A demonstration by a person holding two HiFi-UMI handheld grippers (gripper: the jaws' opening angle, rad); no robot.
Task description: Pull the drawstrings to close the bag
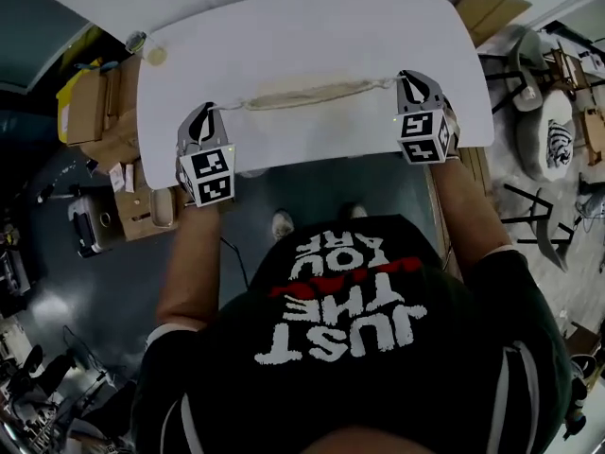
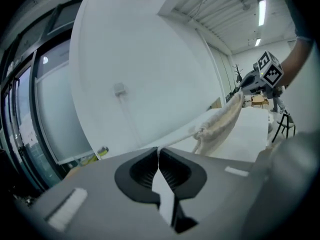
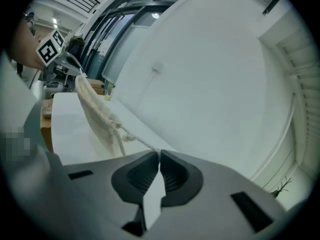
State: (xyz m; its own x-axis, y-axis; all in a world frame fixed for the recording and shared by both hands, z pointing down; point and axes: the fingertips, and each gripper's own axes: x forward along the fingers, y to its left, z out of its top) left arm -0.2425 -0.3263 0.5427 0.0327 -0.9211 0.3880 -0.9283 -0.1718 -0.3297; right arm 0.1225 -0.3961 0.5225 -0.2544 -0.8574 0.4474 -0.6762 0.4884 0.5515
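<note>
L hand-held gripper (image 2: pixel 159 151) is clamping L drawstring (image 2: pixel 177 139), R hand-held gripper (image 3: pixel 159 156) is clamping R drawstring (image 3: pixel 145 144), jaws nearly together. Bag (image 1: pixel 312 94) is stretching bunched btwn them, mouth lost in folds.

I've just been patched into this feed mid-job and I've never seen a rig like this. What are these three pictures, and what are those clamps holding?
There is no robot here. A person holds a hand tool with tongs in each hand. The head view comes from a camera on the person's head, looking steeply down at the white table. The other two pictures come from cameras riding on each tool, looking along its tongs. The left tongs and the right tongs are each shut on a drawstring. The beige bag hangs stretched between them over the table, its mouth bunched up. The marked cubes are part of the tools.
</note>
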